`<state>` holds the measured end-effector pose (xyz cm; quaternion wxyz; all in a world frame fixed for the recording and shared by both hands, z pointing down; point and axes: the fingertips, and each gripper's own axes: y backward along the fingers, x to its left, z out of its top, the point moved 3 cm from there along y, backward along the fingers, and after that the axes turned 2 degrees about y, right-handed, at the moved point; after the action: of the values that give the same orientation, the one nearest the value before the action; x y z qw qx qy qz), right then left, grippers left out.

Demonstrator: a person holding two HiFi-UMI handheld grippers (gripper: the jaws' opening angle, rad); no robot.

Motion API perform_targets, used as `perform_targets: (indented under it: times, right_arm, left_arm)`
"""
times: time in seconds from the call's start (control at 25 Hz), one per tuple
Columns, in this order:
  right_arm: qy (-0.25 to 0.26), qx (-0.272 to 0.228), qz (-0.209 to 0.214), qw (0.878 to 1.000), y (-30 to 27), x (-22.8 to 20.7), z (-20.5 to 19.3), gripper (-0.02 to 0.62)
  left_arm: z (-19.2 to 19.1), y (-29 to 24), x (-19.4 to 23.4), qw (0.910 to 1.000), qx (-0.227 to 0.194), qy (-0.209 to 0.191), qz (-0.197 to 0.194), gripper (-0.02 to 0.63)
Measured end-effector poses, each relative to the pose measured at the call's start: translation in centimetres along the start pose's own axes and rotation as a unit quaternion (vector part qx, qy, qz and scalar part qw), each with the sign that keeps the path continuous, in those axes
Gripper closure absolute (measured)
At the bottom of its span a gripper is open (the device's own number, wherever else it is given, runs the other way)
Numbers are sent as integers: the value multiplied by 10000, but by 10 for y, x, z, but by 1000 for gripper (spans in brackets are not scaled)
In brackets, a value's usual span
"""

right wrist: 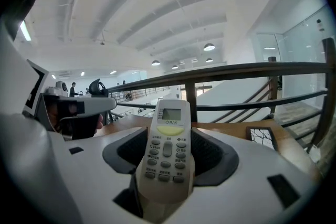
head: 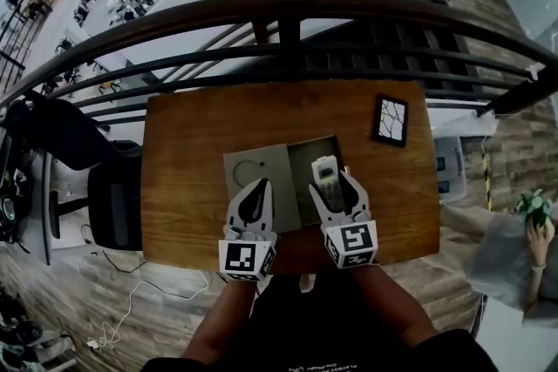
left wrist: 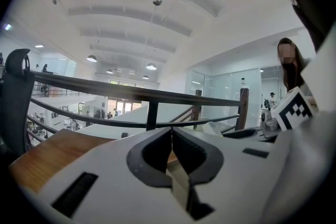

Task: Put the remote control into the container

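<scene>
Jaws of the right gripper [right wrist: 168,136] are clenched on the lower half of the remote control [right wrist: 169,113], whose screen end juts out past the tips toward 12 o'clock. In the head view the remote hangs over the right part of the open container [head: 301,157]; whether it touches the floor of the box I cannot tell. At 9 o'clock of it the left gripper [left wrist: 171,131] has its jaws pressed together on nothing, sitting over the near edge of the flat lid [head: 248,170].

Risk, as I judge it: the remote lies close to the container's 3 o'clock wall, so a release from height or off-line could land it on the rim and tip it onto the table [head: 192,144]. Held only by its tail, it may also pivot as the jaws open.

The visible part of the container holds nothing else; the part under the gripper is hidden. A framed panel [head: 390,119] lies at 1 o'clock.
</scene>
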<state>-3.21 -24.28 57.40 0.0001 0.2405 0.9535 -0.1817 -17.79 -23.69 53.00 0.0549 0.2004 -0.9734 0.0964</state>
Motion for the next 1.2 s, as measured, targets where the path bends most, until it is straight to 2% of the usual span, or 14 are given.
perform_targets:
  times: [0.24, 0.64, 0.84, 1.2]
  right_arm:
    - [-16, 405, 6, 9992, -12, -9, -32, 330]
    - [-133, 1088, -240, 9937, -40, -17, -62, 330]
    - [-294, 1406, -244, 9893, -54, -19, -73, 330]
    - [-362, 1683, -161, 9849, -71, -22, -85, 330]
  left_arm:
    - [-27, -7, 0, 9994, 307, 87, 147, 597]
    - [-58, -17, 7, 9981, 515, 259, 198, 597]
    - [-61, -19, 13, 9976, 570, 268, 284, 597]
    - [-61, -34, 14, 9977, 576, 235, 284, 597]
